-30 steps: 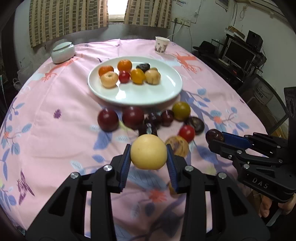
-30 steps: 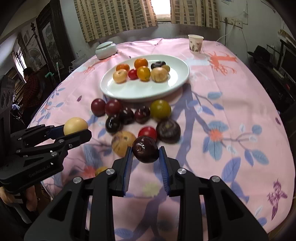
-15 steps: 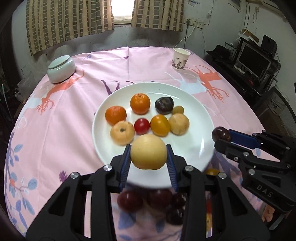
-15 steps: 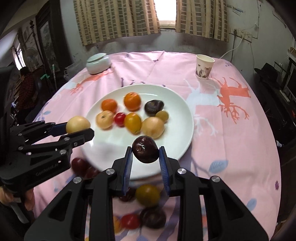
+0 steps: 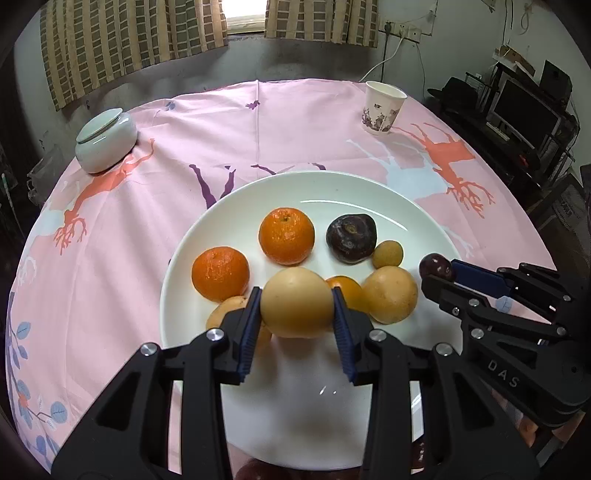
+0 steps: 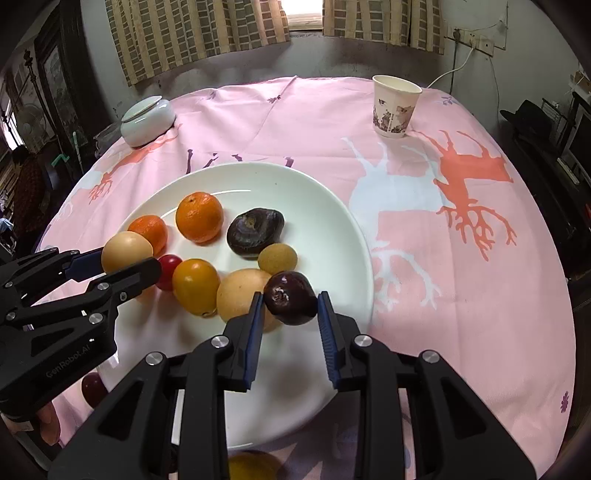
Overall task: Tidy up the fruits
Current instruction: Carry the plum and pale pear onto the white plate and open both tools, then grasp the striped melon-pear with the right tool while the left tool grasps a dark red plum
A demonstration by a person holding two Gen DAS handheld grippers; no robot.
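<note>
Both tools have been carried forward from the loose fruit on the desk and are now held above the white plate (image 5: 192, 258). A pale yellow pear (image 5: 297, 302) is clamped in the left tool (image 5: 297, 314), over the plate's near fruits. A dark purple plum (image 6: 291, 297) is clamped in the right tool (image 6: 291, 314), over the plate's right side beside a small longan (image 6: 277, 258).

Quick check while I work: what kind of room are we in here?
Most likely a home living or dining room: a round table under a pink printed tablecloth, checked curtains at a small window, and a computer monitor on a side desk.
</note>
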